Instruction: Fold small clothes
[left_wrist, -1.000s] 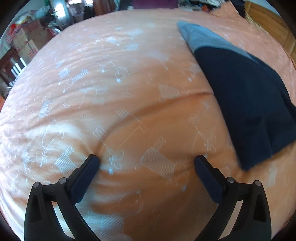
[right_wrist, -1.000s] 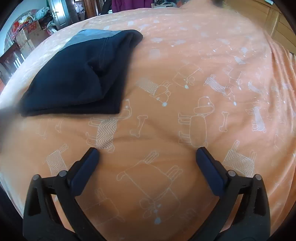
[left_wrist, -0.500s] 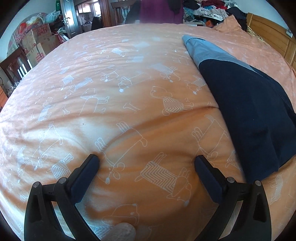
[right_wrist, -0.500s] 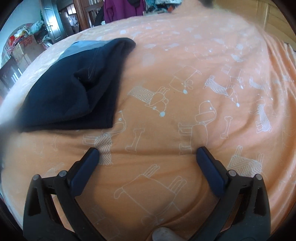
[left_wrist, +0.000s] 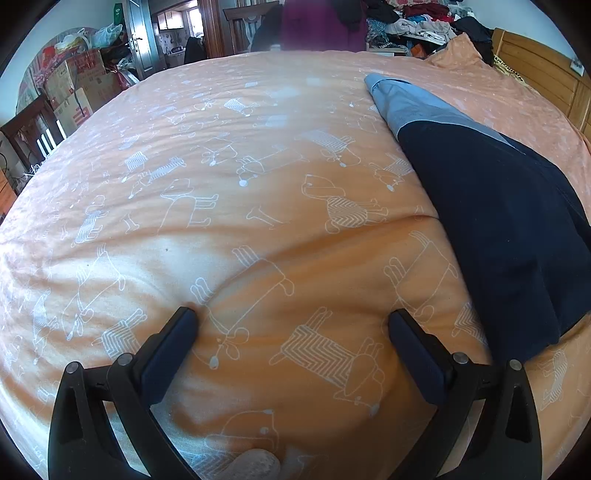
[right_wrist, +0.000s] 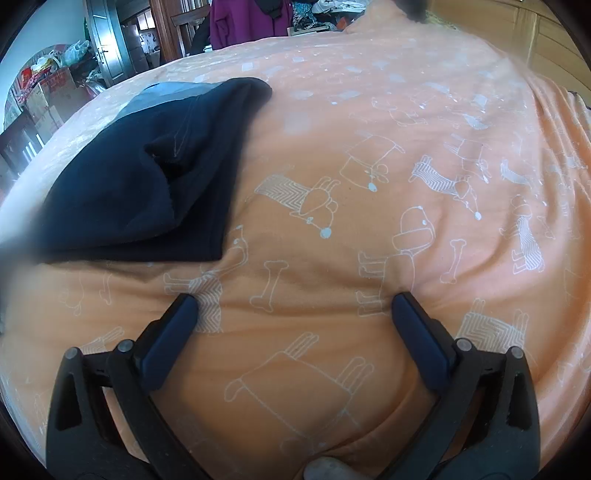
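A dark navy garment (left_wrist: 506, 221) with a light blue-grey band at its far end lies folded on the orange dog-print bed cover (left_wrist: 236, 192). It fills the right side of the left wrist view. In the right wrist view the same navy garment (right_wrist: 144, 177) lies at the upper left. My left gripper (left_wrist: 291, 317) is open, its fingertips pressing the cover just left of the garment's near corner. My right gripper (right_wrist: 293, 301) is open too, tips on the cover just below and right of the garment's near edge. Neither holds anything.
A wooden headboard (left_wrist: 543, 74) borders the bed at the right. Beyond the far edge are piled clothes (left_wrist: 413, 18), a purple garment (right_wrist: 247, 22), cardboard boxes (left_wrist: 77, 85) and a door (right_wrist: 107, 48). The orange cover (right_wrist: 424, 166) stretches wide to the right.
Both grippers have tilted up and drawn back toward the near edge of the bed, so more of the room shows. The garment has not moved. Both stay open.
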